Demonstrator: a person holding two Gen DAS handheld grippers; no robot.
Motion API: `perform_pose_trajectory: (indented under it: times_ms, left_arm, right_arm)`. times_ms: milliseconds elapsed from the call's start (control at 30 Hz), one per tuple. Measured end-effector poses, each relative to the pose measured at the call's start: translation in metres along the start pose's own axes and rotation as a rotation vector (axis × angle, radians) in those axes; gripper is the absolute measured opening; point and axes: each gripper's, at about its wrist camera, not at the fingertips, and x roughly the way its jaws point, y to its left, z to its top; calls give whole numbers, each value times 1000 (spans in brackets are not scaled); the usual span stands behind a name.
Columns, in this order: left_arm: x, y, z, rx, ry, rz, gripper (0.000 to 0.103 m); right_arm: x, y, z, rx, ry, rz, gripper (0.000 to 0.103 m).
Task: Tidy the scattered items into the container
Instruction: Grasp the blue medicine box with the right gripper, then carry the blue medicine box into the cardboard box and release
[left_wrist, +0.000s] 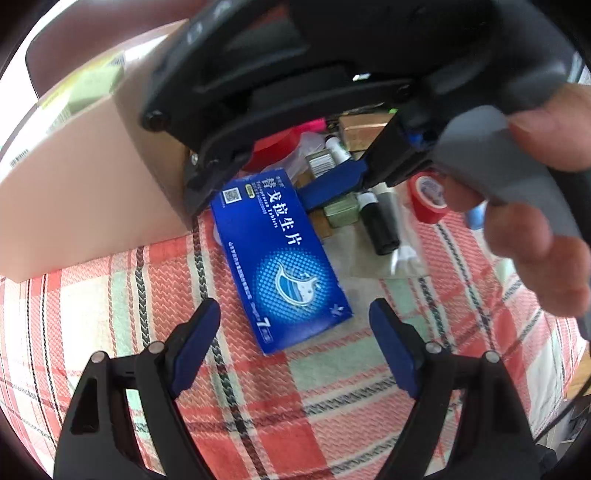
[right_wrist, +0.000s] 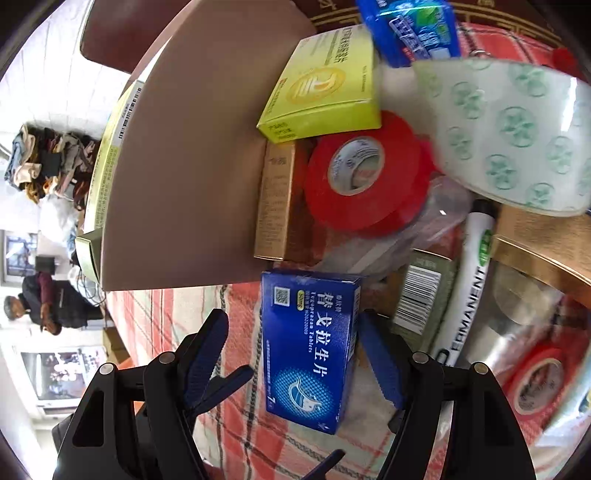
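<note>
The right gripper (right_wrist: 293, 363), jaws spread wide, straddles a blue tablet box (right_wrist: 308, 347) lying flat on the checked cloth (right_wrist: 258, 439), apparently lining up a pinch across its narrow sides. The left gripper (left_wrist: 295, 343), also spread and holding nothing, waits just short of the box's near end. Ahead and to the left of both stands the cardboard container (right_wrist: 192, 177); whether the yellow box (right_wrist: 325, 88), red tape roll (right_wrist: 364, 171) and marker (right_wrist: 469, 280) beyond lie inside it cannot be told.
</note>
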Motion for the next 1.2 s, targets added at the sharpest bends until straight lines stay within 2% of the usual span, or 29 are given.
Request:
perform_pose_trajectory:
  times_ms: [167, 267, 333, 467, 733, 833, 1067, 1133, 1200]
  left_arm:
    - [8, 15, -2, -89, 10, -42, 80]
    - [8, 21, -3, -123, -1, -55, 69]
    - [6, 25, -4, -132, -6, -60, 66]
    - [6, 28, -4, -140, -10, -64, 65]
    - [-5, 24, -8, -131, -28, -73, 65]
    - [-26, 44, -19, -123, -38, -71, 65]
    - [-64, 45, -24, -96, -80, -75, 65]
    - [-76, 44, -26, -86, -95, -71, 65]
    - [-91, 45, -29, -80, -115, -62, 64]
  right_arm:
    - [7, 11, -2, -58, 26, -37, 74]
    - [12, 18, -5, -92, 41, -59, 74]
    - [19, 18, -7, -96, 48, -70, 73]
    - [16, 17, -11, -102, 32, -75, 59]
    - [10, 13, -19, -95, 7, -39, 58]
    - [5, 14, -18, -103, -7, -33, 58]
    - [-21, 30, -30, -109, -52, -22, 58]
    - [-31, 37, -31, -115, -70, -26, 56]
    - [-46, 37, -33, -117, -86, -31, 48]
